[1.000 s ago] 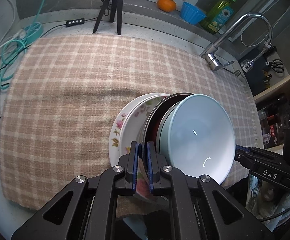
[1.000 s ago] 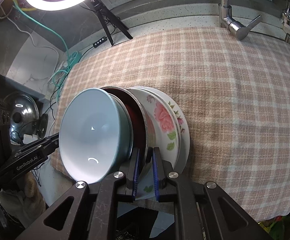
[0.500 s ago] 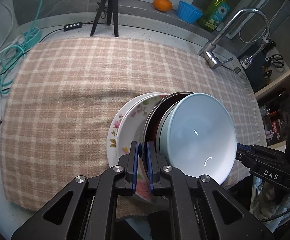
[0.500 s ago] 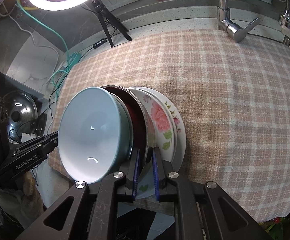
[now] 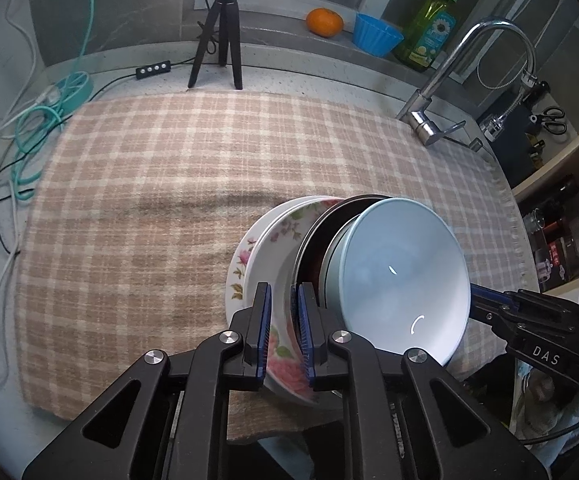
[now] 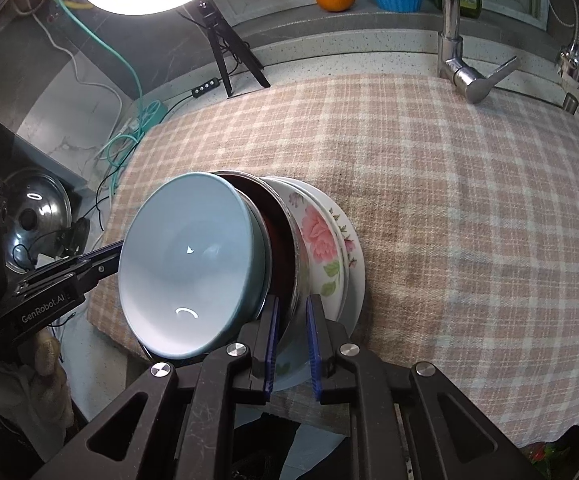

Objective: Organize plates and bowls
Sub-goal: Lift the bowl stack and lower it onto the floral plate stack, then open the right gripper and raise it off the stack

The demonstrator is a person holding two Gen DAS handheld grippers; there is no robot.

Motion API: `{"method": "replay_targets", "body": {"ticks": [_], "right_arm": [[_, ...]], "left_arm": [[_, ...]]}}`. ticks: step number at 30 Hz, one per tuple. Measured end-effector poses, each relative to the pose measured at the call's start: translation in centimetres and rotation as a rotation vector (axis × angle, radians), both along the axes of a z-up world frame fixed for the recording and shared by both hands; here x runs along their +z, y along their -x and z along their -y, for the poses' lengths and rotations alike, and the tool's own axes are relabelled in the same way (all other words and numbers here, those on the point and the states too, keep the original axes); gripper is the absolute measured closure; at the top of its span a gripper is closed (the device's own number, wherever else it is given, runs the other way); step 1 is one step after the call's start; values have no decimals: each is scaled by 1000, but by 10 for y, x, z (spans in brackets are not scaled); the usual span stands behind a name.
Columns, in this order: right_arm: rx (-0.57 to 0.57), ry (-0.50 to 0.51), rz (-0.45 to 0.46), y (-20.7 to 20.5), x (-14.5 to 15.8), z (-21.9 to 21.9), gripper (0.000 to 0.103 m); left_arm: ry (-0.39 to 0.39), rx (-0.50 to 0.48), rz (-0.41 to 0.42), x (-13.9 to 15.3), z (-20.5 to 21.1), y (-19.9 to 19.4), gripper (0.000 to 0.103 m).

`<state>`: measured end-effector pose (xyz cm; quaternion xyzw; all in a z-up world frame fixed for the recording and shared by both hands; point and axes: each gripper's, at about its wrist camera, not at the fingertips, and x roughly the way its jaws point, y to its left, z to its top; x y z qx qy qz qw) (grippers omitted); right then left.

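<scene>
A stack of dishes sits at the near edge of the checked cloth [image 5: 149, 200]. On top is a light blue bowl [image 5: 401, 280] [image 6: 189, 268]. It nests in a dark steel-rimmed bowl [image 5: 317, 232] [image 6: 285, 240] over two floral plates [image 5: 265, 248] [image 6: 321, 240]. My left gripper [image 5: 283, 320] is at the stack's left side. Its jaws are opening, with the floral plates' rim in the widened gap between the pads. My right gripper [image 6: 291, 320] is shut on the opposite rim, across the steel bowl and plates. Each gripper's tip shows in the other view, beside the blue bowl.
Behind the cloth stand a black tripod [image 5: 221, 32], an orange [image 5: 324, 21], a blue cup [image 5: 377, 38] and a green soap bottle [image 5: 429, 28]. A chrome faucet [image 5: 449, 80] rises at the back right. Cables [image 5: 41, 120] lie left. A pot lid [image 6: 37, 216] is past the counter's left end.
My left gripper's pads have spread a little around the plates' rim. The right gripper's grip looks the same. The stack has hardly moved.
</scene>
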<state>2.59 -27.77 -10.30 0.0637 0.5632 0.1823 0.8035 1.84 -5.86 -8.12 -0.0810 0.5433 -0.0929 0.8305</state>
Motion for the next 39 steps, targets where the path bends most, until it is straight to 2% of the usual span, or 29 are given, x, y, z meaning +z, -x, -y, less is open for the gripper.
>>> {"method": "replay_targets", "body": {"ticks": [14,20,25,29,31,33,35,36,39], "right_arm": [[8,31,90,17,15,14,87],[47,69,188,27,35,24,87],[107,117,300,41,53,24,83],[141,128,350,50,64,21,73],[139,128,369,55,69,18,73],[129,133,383,58,71,15,68],[104,131,395,61,73,11,58],[91,128,400,63,73,10,53],[36,131,416,69,75,3,52]], "left_arm": [[-34,51,26,9,2,8,90],[-52,152,83,25,-3,27,90],[-70,218,153,45,1,44,90],[-66,229,190,57,7,52,79],[-72,214,205,62,11,55,76],[-89,198,222,66,13,58,58],[-104,175,240,67,13,62,52],[-110,162,244,67,13,64,52],[-115,133,239,66,9,69,51]]}}
